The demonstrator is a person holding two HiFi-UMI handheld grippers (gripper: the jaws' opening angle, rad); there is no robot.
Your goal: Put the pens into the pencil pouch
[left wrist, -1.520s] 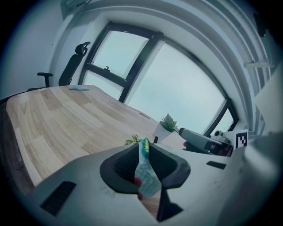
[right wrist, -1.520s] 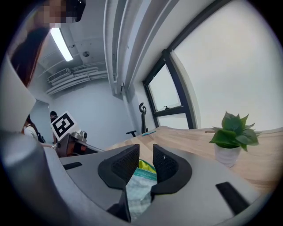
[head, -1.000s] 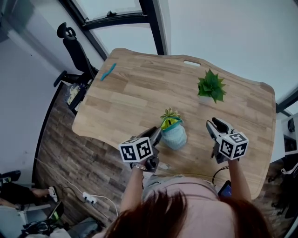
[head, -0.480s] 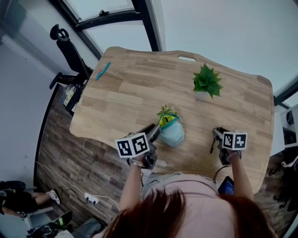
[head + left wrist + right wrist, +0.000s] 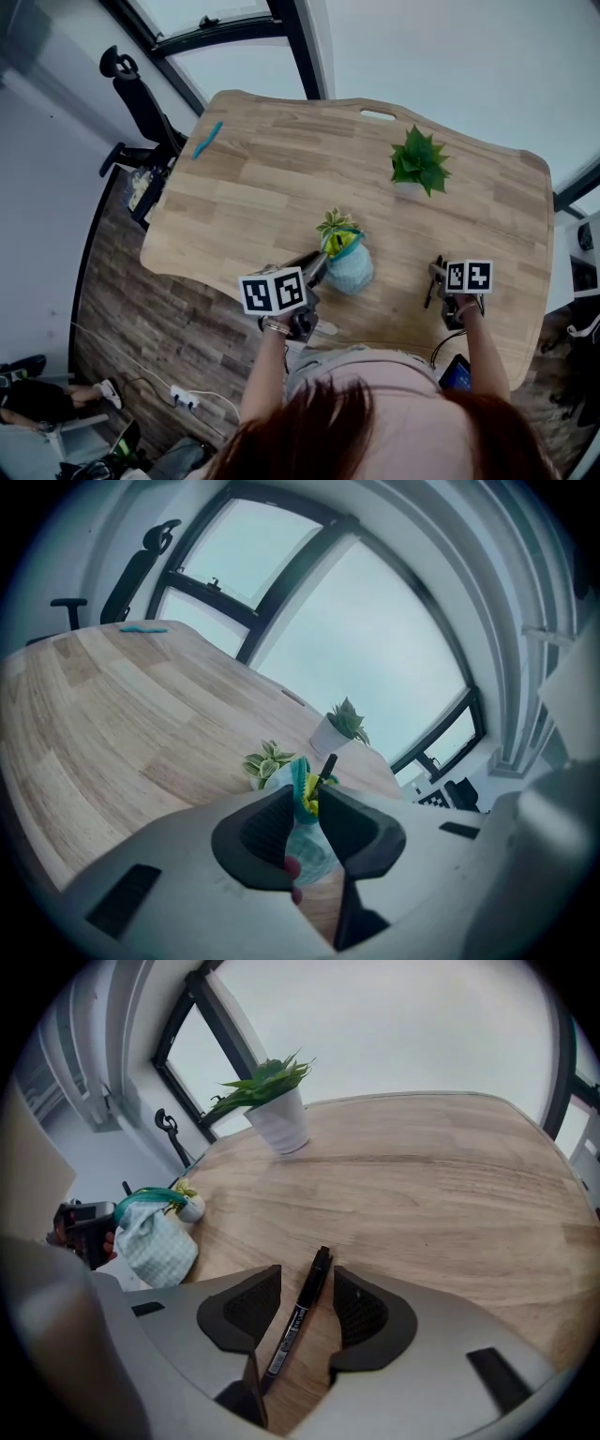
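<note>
A pale blue checked pencil pouch (image 5: 352, 270) with a teal rim stands on the wooden table (image 5: 281, 187). My left gripper (image 5: 317, 269) is at its left side. In the left gripper view the jaws of this gripper (image 5: 307, 794) are closing with the pouch rim (image 5: 300, 782) pinched between them, and a black pen (image 5: 327, 764) sticks out of the pouch. My right gripper (image 5: 438, 278) is low over the table to the right. Its jaws (image 5: 307, 1279) are opening, one on each side of a black pen (image 5: 298, 1314) that lies flat on the wood, with the pads off it. The pouch (image 5: 155, 1241) shows at the left of that view.
A small variegated plant (image 5: 337, 228) stands right behind the pouch. A green plant in a white pot (image 5: 419, 164) is further back on the right. A teal object (image 5: 207, 141) lies at the far left corner. An office chair (image 5: 141, 94) stands beyond the table.
My right gripper has come down to the table near its front edge and now straddles the black pen with wider jaws. The left gripper has stayed at the pouch.
</note>
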